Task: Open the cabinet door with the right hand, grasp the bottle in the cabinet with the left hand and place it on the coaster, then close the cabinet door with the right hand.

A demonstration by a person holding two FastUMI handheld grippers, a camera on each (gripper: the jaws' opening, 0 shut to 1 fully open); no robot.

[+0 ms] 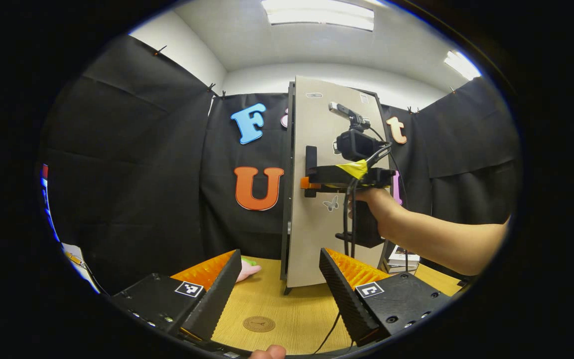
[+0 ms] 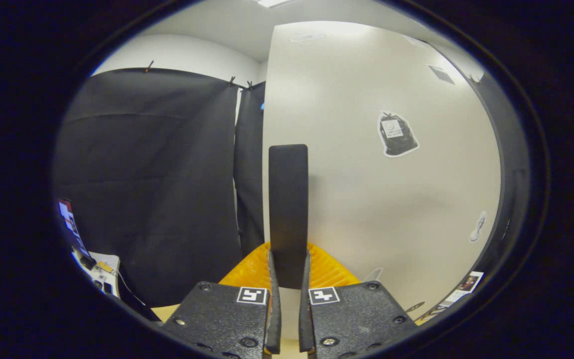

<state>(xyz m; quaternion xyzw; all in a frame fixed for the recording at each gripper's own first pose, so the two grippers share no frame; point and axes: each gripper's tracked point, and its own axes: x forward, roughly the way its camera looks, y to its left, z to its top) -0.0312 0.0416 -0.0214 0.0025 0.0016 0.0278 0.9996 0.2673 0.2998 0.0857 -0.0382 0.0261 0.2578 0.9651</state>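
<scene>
Cabinet door [image 1: 317, 189] handle [image 2: 288, 209] is clamped by right gripper [image 2: 287, 279] — left gripper view adds coaster [image 1: 259, 324] — left gripper [image 1: 279, 279] fingers wide apart, holding nothing.

No wording can be read. The stickers [image 2: 396, 133] on the cabinet door [image 2: 366, 199] carry print too small to make out. Each gripper body bears a square black-and-white marker [image 1: 369, 289]. The round coaster [image 1: 259, 324] on the tabletop [image 1: 292, 309] has an indistinct emblem.

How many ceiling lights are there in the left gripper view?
2. One ceiling light is at top centre, above the cabinet door; a second light is at upper right. Others may be hidden.
</scene>
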